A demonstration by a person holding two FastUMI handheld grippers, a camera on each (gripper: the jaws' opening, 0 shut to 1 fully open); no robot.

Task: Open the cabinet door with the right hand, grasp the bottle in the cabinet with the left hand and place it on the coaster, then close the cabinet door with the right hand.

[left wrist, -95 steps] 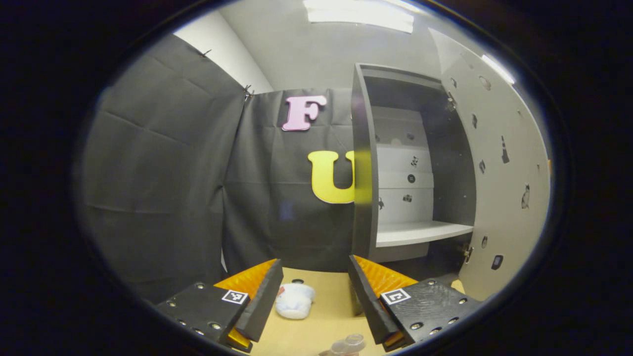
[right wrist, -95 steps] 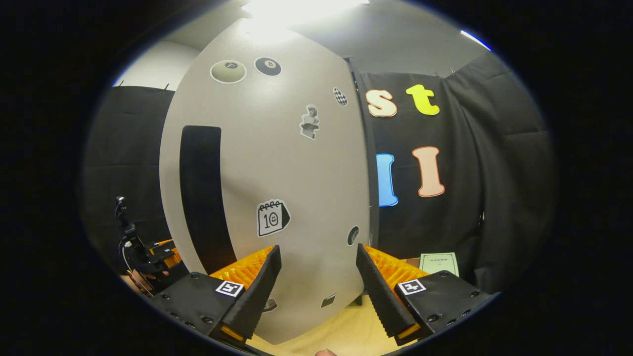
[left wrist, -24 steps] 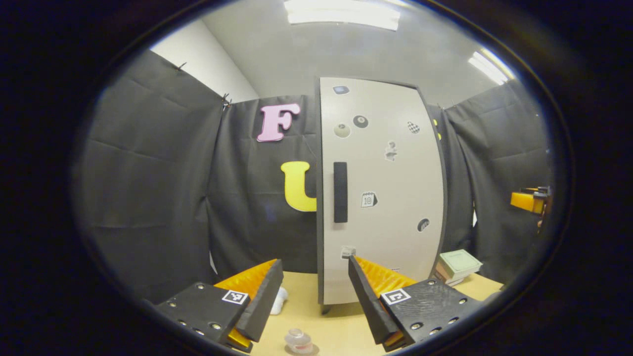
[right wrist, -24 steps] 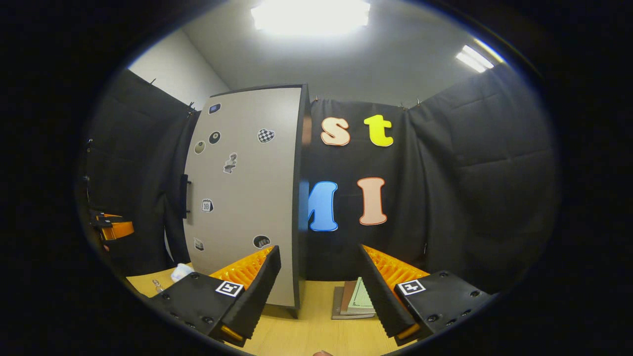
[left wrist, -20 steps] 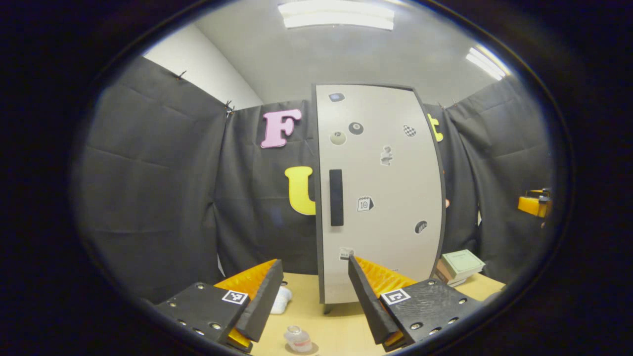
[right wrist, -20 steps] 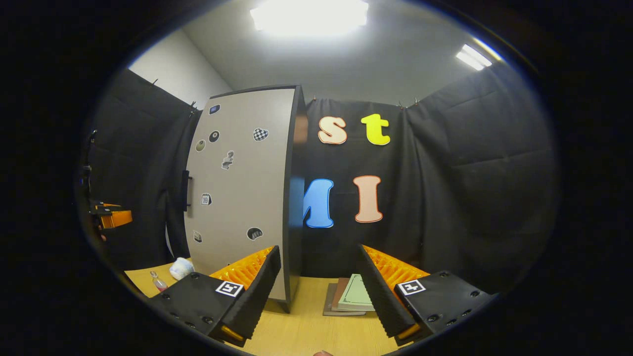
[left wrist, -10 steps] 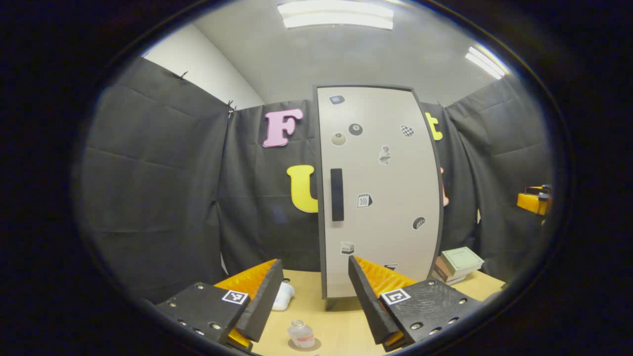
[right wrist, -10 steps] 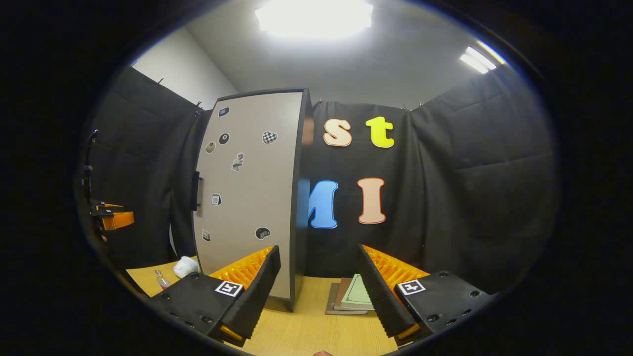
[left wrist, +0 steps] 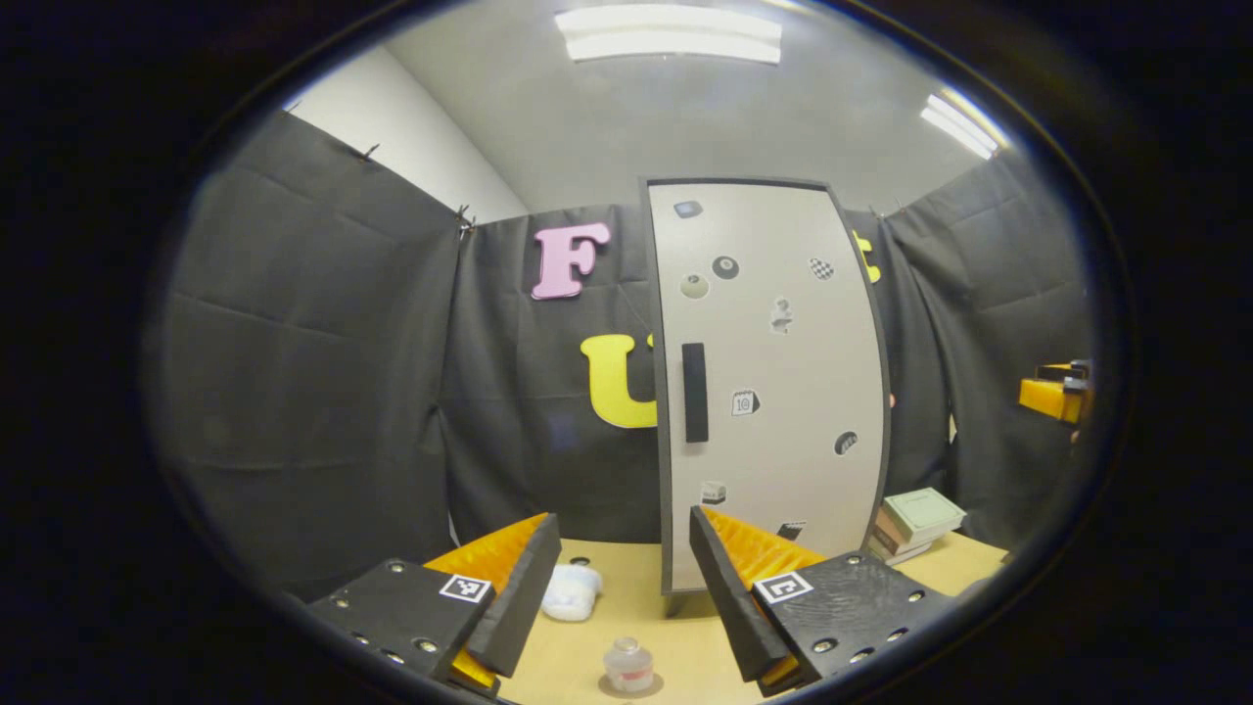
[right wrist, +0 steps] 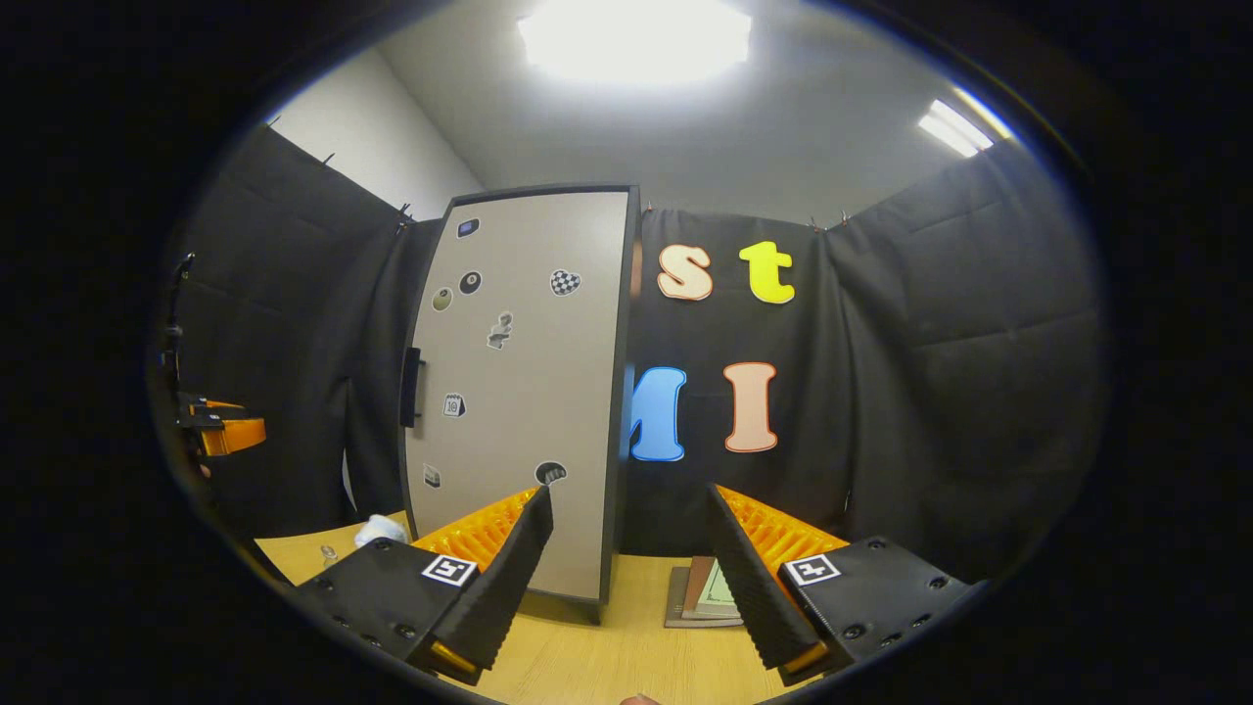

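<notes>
The pale cabinet door (left wrist: pixel 773 382) with stickers and a dark handle (left wrist: pixel 694 392) sits flush with the cabinet. In the left gripper view a small clear bottle (left wrist: pixel 627 666) stands upright on a round coaster (left wrist: pixel 604 689) on the wooden table, just below my open left gripper (left wrist: pixel 622 519), which holds nothing. My right gripper (right wrist: pixel 629 494) is open too, back from the cabinet (right wrist: pixel 519 392) and off its right edge. Far left in the right gripper view are the left gripper (right wrist: pixel 220 431) and the tiny bottle (right wrist: pixel 328 555). The right gripper (left wrist: pixel 1052 397) shows at the left gripper view's far right.
A soft white object (left wrist: pixel 571 592) lies on the table left of the cabinet foot. A small stack of books (left wrist: pixel 915 519) rests to the cabinet's right, also seen between my right fingers as books (right wrist: pixel 700 592). Black cloth walls close in the booth.
The cabinet door, wide open 4.8 s ago, now stands closed. Both grippers have pulled back from the cabinet. Over the last second the bottle has risen into fuller sight in the left gripper view.
</notes>
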